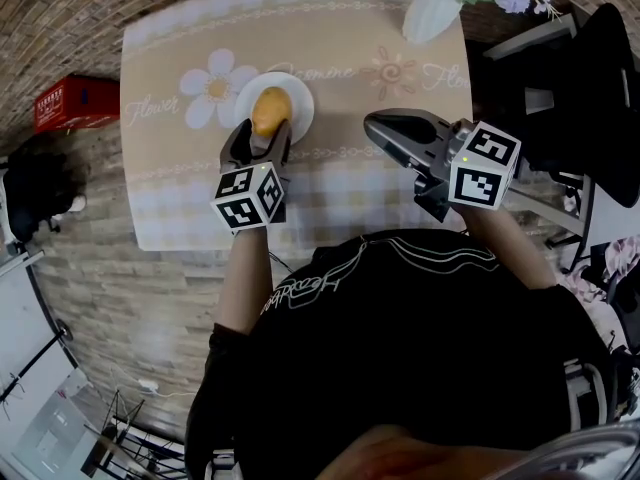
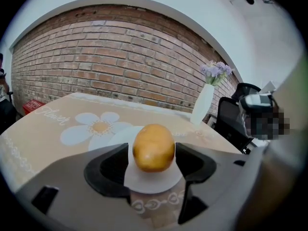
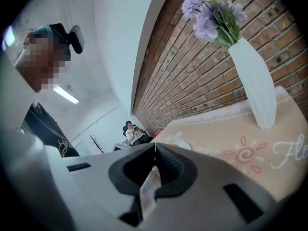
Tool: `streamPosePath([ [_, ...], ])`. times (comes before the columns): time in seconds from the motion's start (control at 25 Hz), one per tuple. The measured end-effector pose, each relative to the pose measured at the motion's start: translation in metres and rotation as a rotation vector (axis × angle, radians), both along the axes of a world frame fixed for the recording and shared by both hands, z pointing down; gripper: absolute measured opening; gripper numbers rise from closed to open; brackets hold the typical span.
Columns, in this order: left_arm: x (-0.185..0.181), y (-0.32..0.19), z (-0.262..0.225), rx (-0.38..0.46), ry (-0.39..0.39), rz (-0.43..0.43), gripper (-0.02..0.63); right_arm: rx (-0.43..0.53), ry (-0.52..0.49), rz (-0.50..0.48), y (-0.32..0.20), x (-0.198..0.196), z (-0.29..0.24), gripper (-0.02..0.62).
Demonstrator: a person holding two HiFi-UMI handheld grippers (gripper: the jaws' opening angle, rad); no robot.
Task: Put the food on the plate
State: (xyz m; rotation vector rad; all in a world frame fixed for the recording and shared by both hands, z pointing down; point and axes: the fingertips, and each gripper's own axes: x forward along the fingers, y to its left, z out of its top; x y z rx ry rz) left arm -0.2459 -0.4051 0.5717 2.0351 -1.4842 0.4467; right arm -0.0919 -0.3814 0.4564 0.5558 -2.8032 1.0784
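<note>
Head view, left to right: a red box (image 1: 75, 103) lies on the floor, well off to the left gripper's (image 1: 260, 138) outer side. Its jaws stand parted either side of the food (image 1: 270, 108), which rests on the plate (image 1: 302, 96) straight ahead. A sliver of plate shows beside one jaw, so the grip is released. Bare cloth (image 1: 350, 188) separates it from the right gripper (image 1: 378, 125), clenched on nothing. A vase (image 1: 432, 13) stands ahead of that gripper, with a black chair (image 1: 610, 78) to its right.
</note>
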Motion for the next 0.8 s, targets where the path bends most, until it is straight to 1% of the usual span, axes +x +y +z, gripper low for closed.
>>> streamPosePath([
  [0.12, -0.001, 0.003, -0.007, 0.005, 0.021, -0.001, 0.298, 0.033, 0.019, 0.006, 0.002, 0.003, -0.009, -0.003],
  [0.2, -0.002, 0.006, -0.019, 0.015, 0.038, -0.008, 0.298, 0.052, 0.03, 0.018, 0.002, 0.007, -0.015, -0.003],
  [0.28, -0.005, 0.008, -0.042, 0.046, 0.069, -0.019, 0.296, 0.078, 0.032, 0.034, 0.003, 0.01, -0.024, -0.003],
  [0.36, -0.005, 0.013, -0.073, 0.085, 0.117, -0.019, 0.296, 0.105, 0.023, 0.055, 0.006, 0.013, -0.035, -0.003],
  [0.44, -0.001, 0.021, -0.107, 0.13, 0.163, 0.013, 0.288, 0.128, 0.01, 0.071, 0.012, 0.013, -0.046, -0.003],
  [0.48, 0.002, 0.028, -0.124, 0.152, 0.18, 0.038, 0.273, 0.14, 0.008, 0.071, 0.017, 0.012, -0.051, -0.003],
  [0.64, 0.018, 0.066, -0.184, 0.218, 0.223, 0.145, 0.16, 0.212, 0.012, 0.052, 0.043, 0.003, -0.075, -0.003],
  [0.8, 0.038, 0.106, -0.218, 0.262, 0.29, 0.216, 0.105, 0.273, 0.019, 0.059, 0.069, -0.004, -0.097, -0.003],
])
